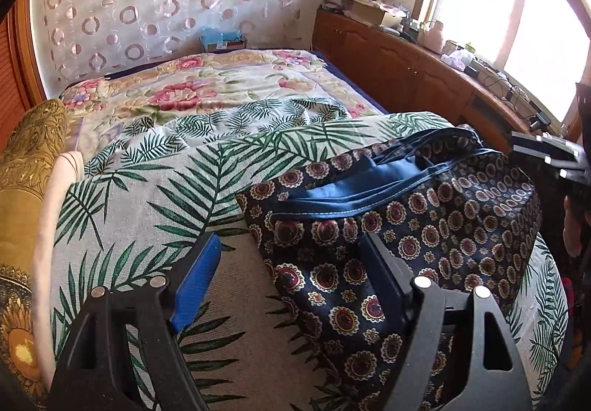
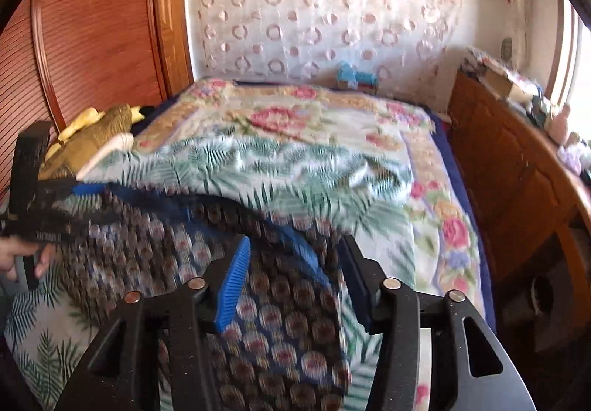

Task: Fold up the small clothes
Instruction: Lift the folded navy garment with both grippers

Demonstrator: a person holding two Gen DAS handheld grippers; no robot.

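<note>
A dark navy garment with a red and cream medallion print (image 1: 424, 230) and a plain blue waistband (image 1: 354, 189) lies on the palm-leaf cloth (image 1: 147, 196) of the bed. My left gripper (image 1: 288, 278) is open over the garment's left edge, holding nothing. In the right wrist view the garment (image 2: 280, 315) is blurred and runs between the open fingers of my right gripper (image 2: 291, 278). The other gripper shows at the right edge of the left view (image 1: 546, 152) and at the left edge of the right view (image 2: 55, 211).
A floral quilt (image 1: 207, 85) covers the far bed. Yellow-gold pillows (image 1: 26, 167) lie at the left. A wooden cabinet (image 1: 399, 56) with clutter runs under the window on the right. A wooden slatted wardrobe (image 2: 92, 26) stands at the left.
</note>
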